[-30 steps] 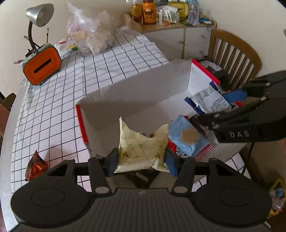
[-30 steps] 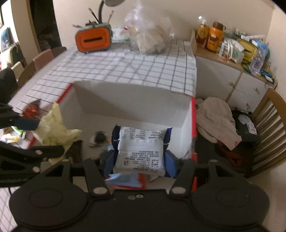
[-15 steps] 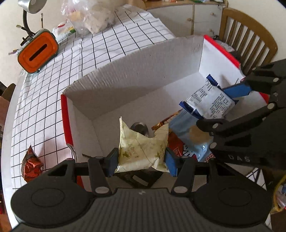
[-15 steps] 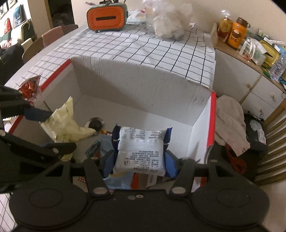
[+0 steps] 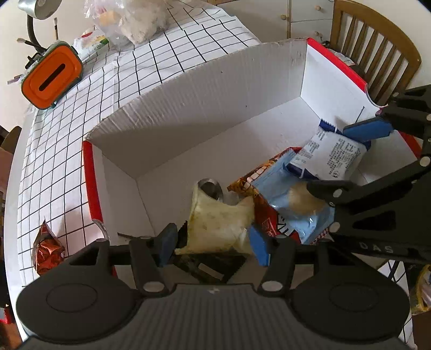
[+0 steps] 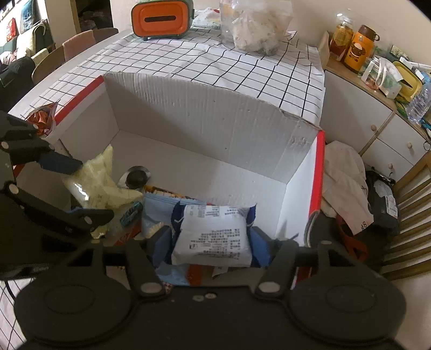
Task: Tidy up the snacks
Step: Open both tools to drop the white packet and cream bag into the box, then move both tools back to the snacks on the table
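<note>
with both sets of jaws opening, the left gripper [image 5: 212, 243] around the yellow packet [image 5: 219, 223] and the right gripper [image 6: 211, 246] around the white packet [image 6: 215, 235], keep each low inside the box [image 5: 215, 88] so the snacks drop flat, then lift straight out

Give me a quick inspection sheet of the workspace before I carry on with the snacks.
Surface: checked tablecloth.
Job's things: open cardboard box holding several packets; yellow packet and white packet in it; red foil snack outside it on the cloth.
Clutter: orange case, clear plastic bag, desk lamp.
Grippers: left gripper opening, yellow packet between the jaws; right gripper opening, white packet between the jaws.
Cables: nothing seen.
Surroundings: wooden chair, cabinet with bottles.
</note>
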